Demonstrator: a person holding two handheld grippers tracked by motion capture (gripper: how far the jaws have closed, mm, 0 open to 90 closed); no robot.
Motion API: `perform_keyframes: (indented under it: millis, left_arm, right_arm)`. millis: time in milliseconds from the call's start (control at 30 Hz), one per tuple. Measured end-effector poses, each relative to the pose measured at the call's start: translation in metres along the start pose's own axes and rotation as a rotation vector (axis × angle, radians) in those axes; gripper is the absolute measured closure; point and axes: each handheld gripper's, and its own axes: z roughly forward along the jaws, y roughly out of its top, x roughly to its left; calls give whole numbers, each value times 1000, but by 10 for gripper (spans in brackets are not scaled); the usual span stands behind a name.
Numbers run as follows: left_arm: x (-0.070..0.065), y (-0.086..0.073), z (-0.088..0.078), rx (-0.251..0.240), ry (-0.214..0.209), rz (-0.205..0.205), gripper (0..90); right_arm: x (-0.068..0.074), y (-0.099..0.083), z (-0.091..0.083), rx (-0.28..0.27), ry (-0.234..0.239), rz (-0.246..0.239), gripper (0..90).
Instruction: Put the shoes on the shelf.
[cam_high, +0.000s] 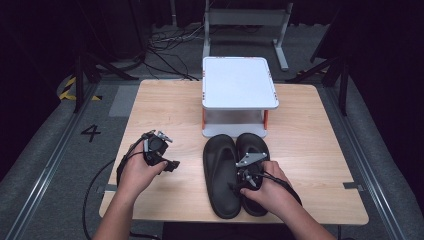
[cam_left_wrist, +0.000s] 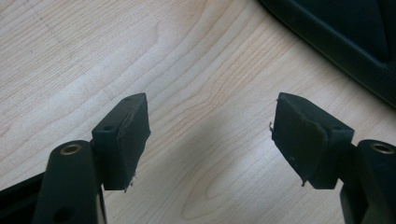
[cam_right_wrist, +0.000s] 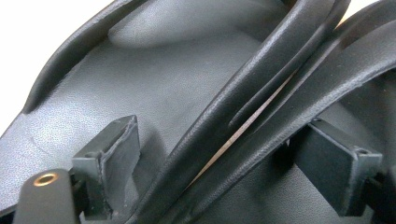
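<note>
Two black sandals lie side by side on the wooden table (cam_high: 165, 105), the left sandal (cam_high: 220, 170) touching the right sandal (cam_high: 252, 145). My right gripper (cam_high: 236, 187) is down over their adjoining sides. In the right gripper view its jaws (cam_right_wrist: 219, 168) straddle both inner rims (cam_right_wrist: 261, 79); the left pad (cam_right_wrist: 114, 156) stands off the rim, so it is open. My left gripper (cam_high: 174, 164) hovers low over bare wood left of the sandals, open with nothing between its pads (cam_left_wrist: 210, 140). A sandal edge (cam_left_wrist: 345, 37) shows at the upper right of the left gripper view.
A white two-level stand (cam_high: 239, 82) with orange posts sits at the table's far middle, just behind the sandals' toes. Bare wood stretches to the left and right of the sandals. Cables trail off the near table edge from both hands.
</note>
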Motion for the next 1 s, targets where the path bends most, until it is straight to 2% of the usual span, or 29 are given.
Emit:
perform_keyframes:
  millis: [100,167,300,400,467,533,567,600,767,867,1000]
  left_arm:
    - [-1,0,1,3,0,-2,281]
    - [-1,1,1,7,-2,-4,281]
    - [0,1,2,10,-3,3,281]
    - [-1,0,2,5,-2,-3,281]
    - [-1,0,1,5,-1,-4,281]
    - [-1,0,1,1,-2,-7,281]
    - [-1,0,1,3,-2,-9,281]
    - [0,0,1,0,-2,-7,281]
    - [0,0,0,-1,-1,-2,282]
    - [0,0,1,0,-2,-6,282]
    - [0,0,1,2,-2,-10,283]
  right_arm:
    - [-1,1,-1,-12,-14,62,257]
    - [-4,2,-4,-28,-20,74,362]
    - [-7,4,-5,-16,-5,118,438]
    - [-7,5,-7,-16,-20,143,588]
    - [-8,5,-7,-9,-19,147,597]
    - [-11,6,-7,-15,19,182,678]
    - [-11,6,-7,-15,19,182,678]
    - [-12,6,-9,-4,19,186,732]
    - [-19,7,-12,0,10,169,766]
    - [-20,8,-16,-4,37,223,770]
    - [-28,14,-23,-23,2,227,770]
